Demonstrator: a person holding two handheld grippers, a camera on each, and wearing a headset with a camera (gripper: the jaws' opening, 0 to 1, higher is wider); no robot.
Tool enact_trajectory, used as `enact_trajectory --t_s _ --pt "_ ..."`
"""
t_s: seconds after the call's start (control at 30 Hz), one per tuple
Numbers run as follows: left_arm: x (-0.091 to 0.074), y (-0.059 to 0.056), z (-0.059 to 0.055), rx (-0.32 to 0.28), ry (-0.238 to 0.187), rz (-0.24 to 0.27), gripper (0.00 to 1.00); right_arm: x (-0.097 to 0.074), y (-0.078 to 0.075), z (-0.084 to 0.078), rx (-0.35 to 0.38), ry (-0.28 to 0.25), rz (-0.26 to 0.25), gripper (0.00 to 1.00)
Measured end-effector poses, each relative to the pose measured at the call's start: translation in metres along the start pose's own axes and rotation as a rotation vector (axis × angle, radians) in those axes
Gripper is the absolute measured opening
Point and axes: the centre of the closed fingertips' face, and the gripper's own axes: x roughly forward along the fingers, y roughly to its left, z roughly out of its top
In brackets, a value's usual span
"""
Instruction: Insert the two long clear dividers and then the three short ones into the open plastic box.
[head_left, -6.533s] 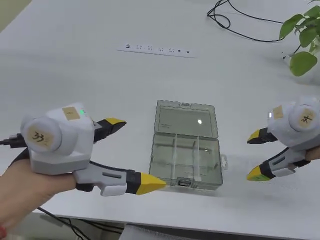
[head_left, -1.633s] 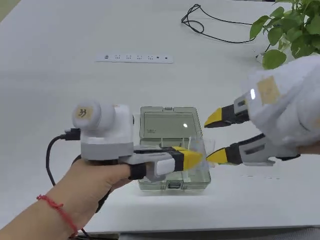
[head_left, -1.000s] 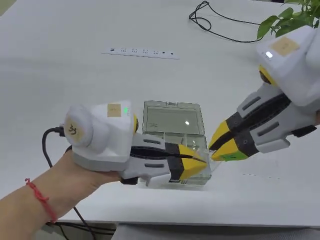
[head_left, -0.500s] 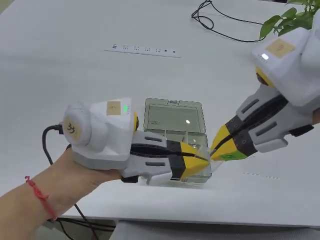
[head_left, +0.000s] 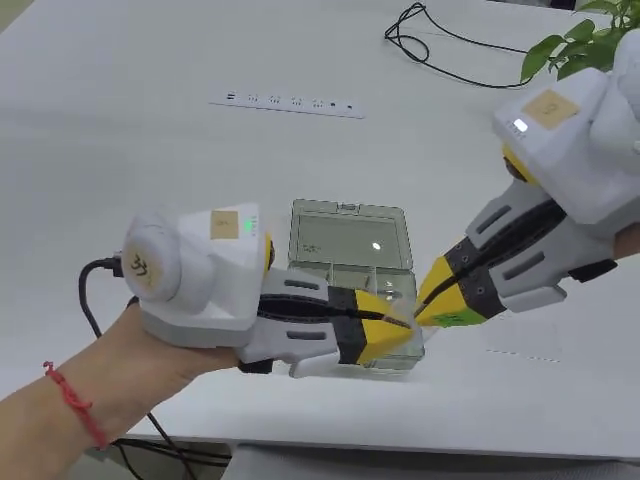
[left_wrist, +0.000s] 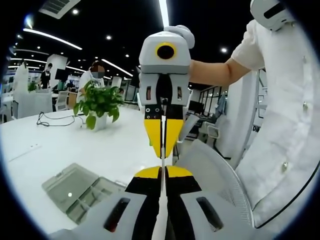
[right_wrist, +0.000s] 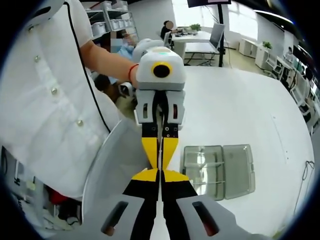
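Note:
The open clear plastic box (head_left: 349, 238) lies on the white table, lid flat behind the base; it also appears as the box (left_wrist: 80, 191) and the box (right_wrist: 220, 170). Just above its front right corner, a small clear divider (head_left: 412, 323) hangs between both grippers. My left gripper (head_left: 397, 327) is shut on one end and my right gripper (head_left: 423, 312) is shut on the other, tips almost touching. In the left gripper view my left gripper (left_wrist: 162, 173) faces the right gripper (left_wrist: 162, 150), with the divider edge-on between them. The right gripper view shows my right gripper (right_wrist: 160, 175) meeting the left gripper (right_wrist: 160, 164).
A white power strip (head_left: 288, 102) lies far back on the table, a black cable (head_left: 447, 52) curls at the back right and a green plant (head_left: 585, 35) stands in the right corner. The table's front edge runs just below the box. A white chair (left_wrist: 216, 167) stands beyond it.
The left gripper took up a clear divider, and the right gripper, open 1.6 s ago, shut on its other end. Over the last second both grippers stayed almost still above the box's front corner.

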Motion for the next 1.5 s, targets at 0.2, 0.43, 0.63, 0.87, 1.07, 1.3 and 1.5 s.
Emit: enact_trajectory --t_s 0.2,0.43,0.63,0.87,1.07,1.3,1.5 --pt "-0.005 0.003 -0.007 -0.014 0.026 0.023 0.06 -0.002 -0.004 0.002 0.004 -0.010 -0.019 0.03" --pt "-0.013 0.010 -0.016 -0.030 0.050 0.071 0.19 -0.006 -0.013 0.007 0.011 -0.033 -0.050 0.03" --pt "-0.022 0.017 -0.023 -0.047 0.063 0.113 0.29 -0.007 -0.019 0.010 0.016 -0.044 -0.071 0.03" --pt "-0.035 0.031 -0.032 -0.061 0.073 0.184 0.49 -0.005 -0.031 0.013 0.024 -0.052 -0.104 0.03" --pt "-0.047 0.043 -0.037 -0.068 0.074 0.243 0.63 0.001 -0.046 0.014 0.022 -0.051 -0.127 0.03" --pt "-0.057 0.052 -0.047 -0.073 0.091 0.296 0.80 0.015 -0.064 0.017 0.024 -0.053 -0.148 0.03" --pt "-0.064 0.057 -0.055 -0.085 0.091 0.322 0.93 0.035 -0.083 0.015 0.033 -0.046 -0.160 0.03"
